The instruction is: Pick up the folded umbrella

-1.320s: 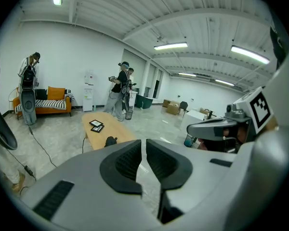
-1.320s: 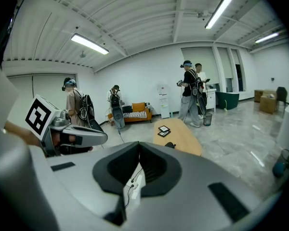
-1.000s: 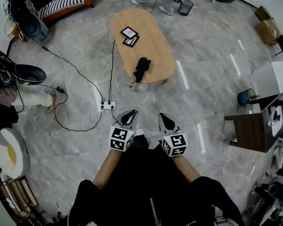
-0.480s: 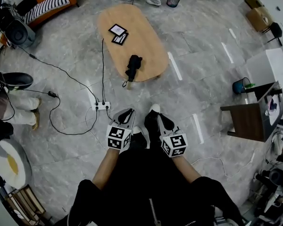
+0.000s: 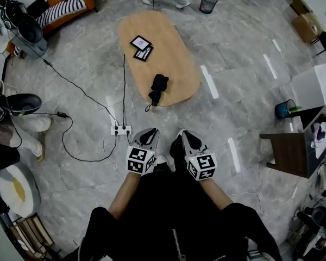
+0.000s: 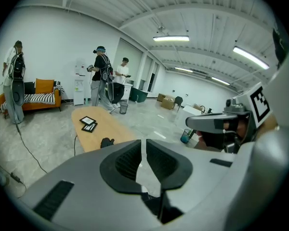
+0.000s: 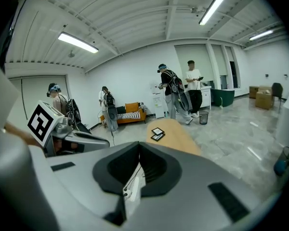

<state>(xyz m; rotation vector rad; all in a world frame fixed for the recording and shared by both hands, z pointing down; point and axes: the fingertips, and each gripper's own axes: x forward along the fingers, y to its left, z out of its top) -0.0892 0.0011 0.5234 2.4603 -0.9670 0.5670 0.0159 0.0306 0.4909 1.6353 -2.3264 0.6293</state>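
The folded umbrella (image 5: pixel 158 88) is black and lies at the near end of an oval wooden table (image 5: pixel 176 64), its strap hanging over the edge. In the left gripper view the umbrella (image 6: pixel 107 142) shows small, just past my jaws on the left. My left gripper (image 5: pixel 150 131) and right gripper (image 5: pixel 186 134) are held side by side over the floor, well short of the table. Both are shut with nothing between the jaws. From the right gripper (image 7: pixel 138 147) view the table (image 7: pixel 178 134) shows, but the umbrella is hidden behind the jaws.
Two flat tablets (image 5: pixel 142 47) lie further up the table. A power strip (image 5: pixel 122 129) with trailing cables lies on the floor to my front left. A dark side table (image 5: pixel 291 145) and a blue bucket (image 5: pixel 283 110) stand at the right. People stand beyond the table.
The table and the umbrella have drawn a little nearer to both grippers in the head view. Both grippers stay shut and side by side.
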